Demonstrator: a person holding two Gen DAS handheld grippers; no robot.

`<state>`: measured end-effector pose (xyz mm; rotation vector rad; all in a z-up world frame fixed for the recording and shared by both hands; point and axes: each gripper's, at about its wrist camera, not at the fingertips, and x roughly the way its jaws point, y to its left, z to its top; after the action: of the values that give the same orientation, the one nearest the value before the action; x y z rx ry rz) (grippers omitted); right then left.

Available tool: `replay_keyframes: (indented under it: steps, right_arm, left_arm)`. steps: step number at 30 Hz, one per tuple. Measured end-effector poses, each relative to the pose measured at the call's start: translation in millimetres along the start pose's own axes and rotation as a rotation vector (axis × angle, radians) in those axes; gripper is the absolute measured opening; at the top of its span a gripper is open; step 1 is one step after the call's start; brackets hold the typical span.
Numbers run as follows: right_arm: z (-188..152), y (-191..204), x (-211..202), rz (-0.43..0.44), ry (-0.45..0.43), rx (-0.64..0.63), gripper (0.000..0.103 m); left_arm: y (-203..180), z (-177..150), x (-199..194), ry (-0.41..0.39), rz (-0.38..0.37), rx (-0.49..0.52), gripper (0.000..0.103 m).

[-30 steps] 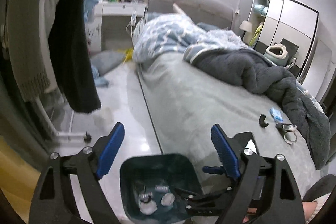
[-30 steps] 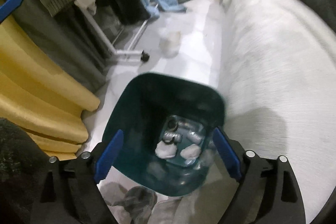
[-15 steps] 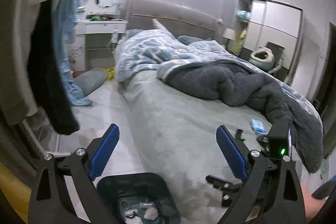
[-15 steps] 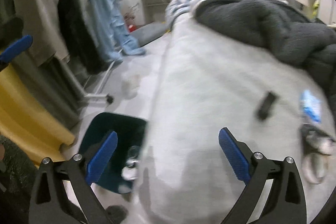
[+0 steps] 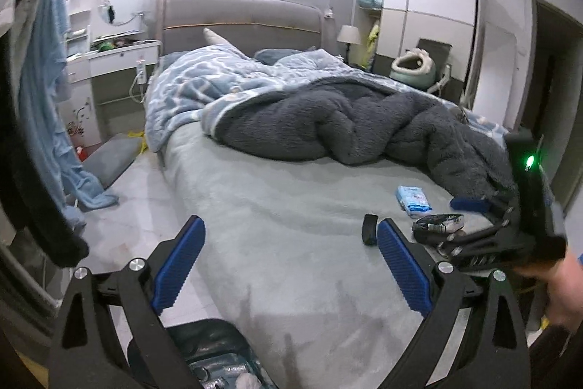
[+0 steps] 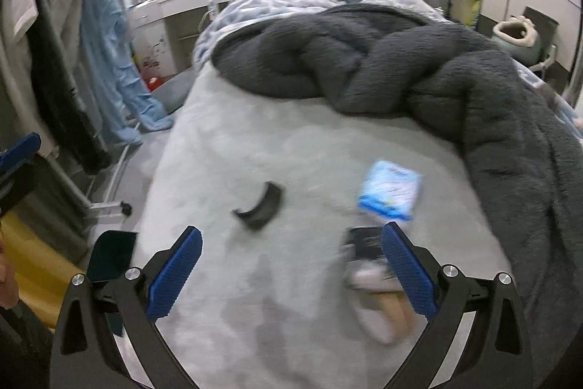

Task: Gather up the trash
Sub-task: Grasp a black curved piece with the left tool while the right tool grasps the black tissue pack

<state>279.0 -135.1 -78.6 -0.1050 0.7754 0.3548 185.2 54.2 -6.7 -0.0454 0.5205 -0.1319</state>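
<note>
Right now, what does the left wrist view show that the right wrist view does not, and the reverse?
Only the left wrist view shows the trash inside the bin and the right hand-held gripper over the bed. Only the right wrist view shows the rolling rack foot and the cardboard tube. Both show the black curved piece, the blue packet, the grey blanket and the headboard.

Bed sheet [image 5: 291, 206] pale grey-green. On it: dark grey fleece blanket [image 5: 346, 126], blue-and-white patterned duvet [image 5: 204, 79], light-blue packet [image 6: 390, 192], black curved piece [image 6: 260, 206]. Beside bed: dark teal bin [image 6: 109, 254].
</note>
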Motion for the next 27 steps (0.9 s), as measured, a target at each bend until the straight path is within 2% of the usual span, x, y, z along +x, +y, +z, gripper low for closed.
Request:
replay_keyframes:
  steps: [3,7,12,13,15,17,20,22,24,27]
  right_arm:
    - [6.3,-14.8,5.6,-0.021,0.013,-0.001,0.099]
    - [3.1,-31.4,14.1,0.030,0.061,0.044,0.099]
    - [-9.0,-37.7,28.6,0.055,0.136,0.065,0.098]
    - [-10.9,-37.7,30.9,0.068,0.144,0.068,0.095]
    - [-13.0,-36.7,34.2,0.071,0.156,0.067,0.075]
    - [-13.5,-40.4,39.1,0.059,0.169,0.069,0.070]
    - [-13.1,-43.4,39.2,0.054,0.167,0.081,0.057]
    - [-11.3,-44.3,38.4,0.056,0.164,0.084,0.055]
    - [-9.4,-45.2,34.9,0.053,0.159,0.072,0.053]
    - [-8.2,-43.5,25.6,0.048,0.138,0.046,0.052]
  left_arm:
    - [-7.5,0.5,14.6,0.010,-0.021,0.020,0.097]
    - [-18.6,1.2,36.9,0.032,-0.075,0.038,0.096]
    - [-32.0,0.1,62.3,0.061,-0.097,0.062,0.096]
    - [-34.5,-0.6,69.2,0.068,-0.109,0.059,0.096]
    - [-38.0,-2.6,79.8,0.081,-0.120,0.058,0.096]
    - [-42.8,-4.2,90.1,0.102,-0.129,0.055,0.094]
    - [-54.0,-6.2,102.2,0.108,-0.144,0.075,0.092]
    - [-58.9,-7.8,109.3,0.121,-0.156,0.077,0.087]
    - [-64.5,-12.2,119.0,0.133,-0.159,0.081,0.086]
    - [-71.0,-21.1,133.8,0.175,-0.155,0.089,0.076]
